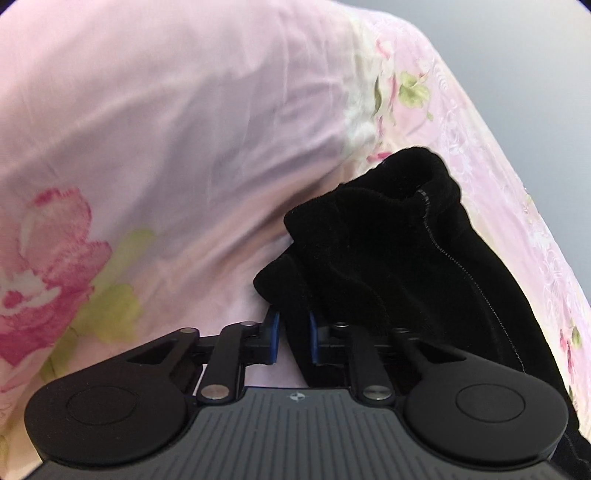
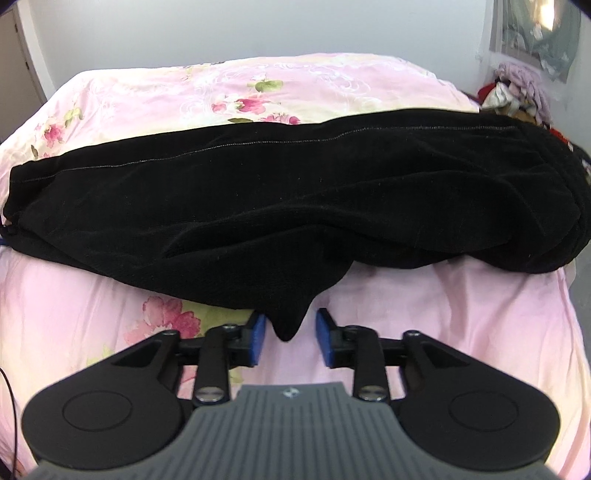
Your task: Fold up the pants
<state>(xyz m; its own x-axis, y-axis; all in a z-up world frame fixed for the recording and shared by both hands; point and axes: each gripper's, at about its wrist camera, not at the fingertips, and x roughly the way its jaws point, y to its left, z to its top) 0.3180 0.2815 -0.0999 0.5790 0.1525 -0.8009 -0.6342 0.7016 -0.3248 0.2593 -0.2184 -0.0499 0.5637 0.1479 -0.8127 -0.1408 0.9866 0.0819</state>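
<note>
A bed (image 2: 461,314) fills both views, covered by a pink sheet (image 1: 177,122) printed with rose-coloured flowers and green leaves; the cloth is softly creased rather than smooth. Behind the bed stands a plain pale wall (image 2: 258,26), and at the far right corner a heap of mixed clothes (image 2: 517,92) sits beside the mattress under something grey hung on the wall. The black pants (image 2: 280,199) lie across the bed, their long axis running left to right in the right wrist view, doubled lengthwise so a thin pale seam line runs along the far edge. The narrow end lies at the left and the bulkier, bunched end at the right near the clothes heap. One pointed flap of cloth hangs toward the near edge of the bed, and its tip sits between the blue pads of the right gripper (image 2: 290,341), whose jaws stand spread, with clear gaps on both sides of the tip. In the left wrist view, the pants (image 1: 388,251) rise as a rumpled mass, a cuffed opening at the top and a stitched seam trailing down the right side. The left gripper (image 1: 294,341) has its jaws drawn in on a fold of that cloth, which passes down between its blue pads.
</note>
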